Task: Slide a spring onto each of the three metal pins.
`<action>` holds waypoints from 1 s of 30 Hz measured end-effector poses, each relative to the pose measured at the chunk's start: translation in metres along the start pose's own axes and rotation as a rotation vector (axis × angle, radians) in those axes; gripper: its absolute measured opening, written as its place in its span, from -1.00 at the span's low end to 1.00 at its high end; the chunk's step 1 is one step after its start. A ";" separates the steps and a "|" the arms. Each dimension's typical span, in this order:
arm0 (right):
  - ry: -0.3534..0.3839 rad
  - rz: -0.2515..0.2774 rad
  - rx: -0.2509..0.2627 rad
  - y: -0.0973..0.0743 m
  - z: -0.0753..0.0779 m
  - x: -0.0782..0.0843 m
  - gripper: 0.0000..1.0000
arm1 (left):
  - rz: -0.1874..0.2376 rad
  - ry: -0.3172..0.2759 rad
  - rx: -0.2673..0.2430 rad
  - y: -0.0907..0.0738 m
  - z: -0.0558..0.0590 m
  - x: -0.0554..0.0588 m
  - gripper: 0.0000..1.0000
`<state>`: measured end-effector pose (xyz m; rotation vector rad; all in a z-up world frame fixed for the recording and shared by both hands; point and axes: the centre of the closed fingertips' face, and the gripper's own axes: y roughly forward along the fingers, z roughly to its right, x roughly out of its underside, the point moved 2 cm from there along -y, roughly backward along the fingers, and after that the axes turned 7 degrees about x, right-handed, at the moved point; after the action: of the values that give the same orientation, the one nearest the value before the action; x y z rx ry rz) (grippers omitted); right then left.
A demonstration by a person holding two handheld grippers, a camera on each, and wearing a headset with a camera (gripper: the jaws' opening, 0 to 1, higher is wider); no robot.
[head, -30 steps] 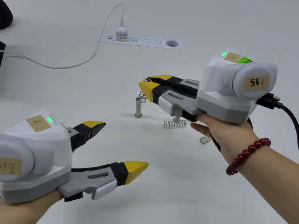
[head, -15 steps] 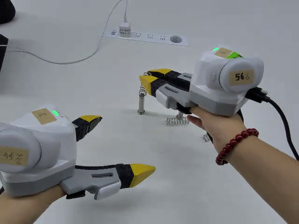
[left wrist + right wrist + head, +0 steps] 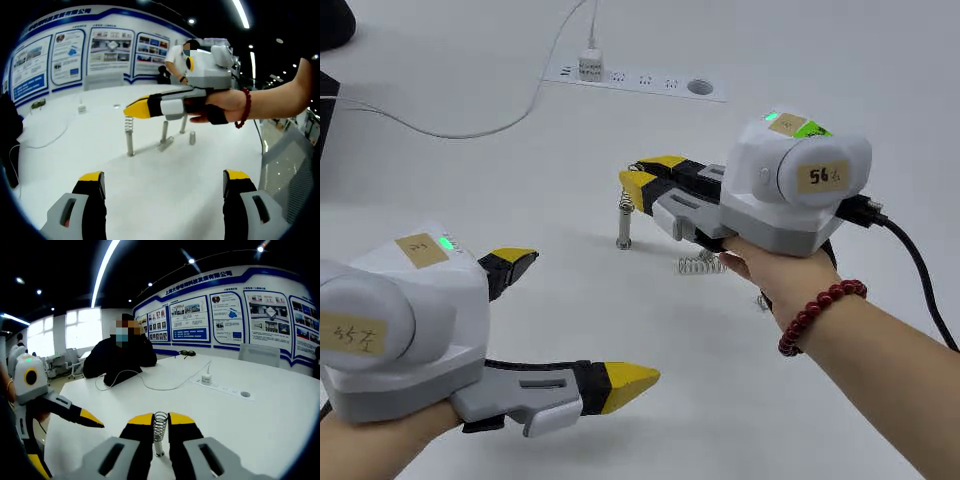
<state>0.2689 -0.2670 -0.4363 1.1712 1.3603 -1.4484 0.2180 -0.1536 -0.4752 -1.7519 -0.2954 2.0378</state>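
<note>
the right gripper pinched a spring between its yellow tips, the coil sitting over the top of an upright metal pin on the white table. a second spring lay flat near the pin. the left gripper hung well apart, nearer the person, its jaws spread wide.

loose spring, mostly behind right hand
</note>
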 end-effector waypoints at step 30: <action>-0.107 -0.123 0.034 0.013 -0.007 0.043 -0.77 | 0.050 -0.032 0.030 -0.002 0.005 -0.002 0.97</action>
<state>0.2721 -0.2594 -0.4815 1.0310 1.3580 -1.6041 0.2143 -0.1521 -0.4712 -1.7267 -0.2323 2.0959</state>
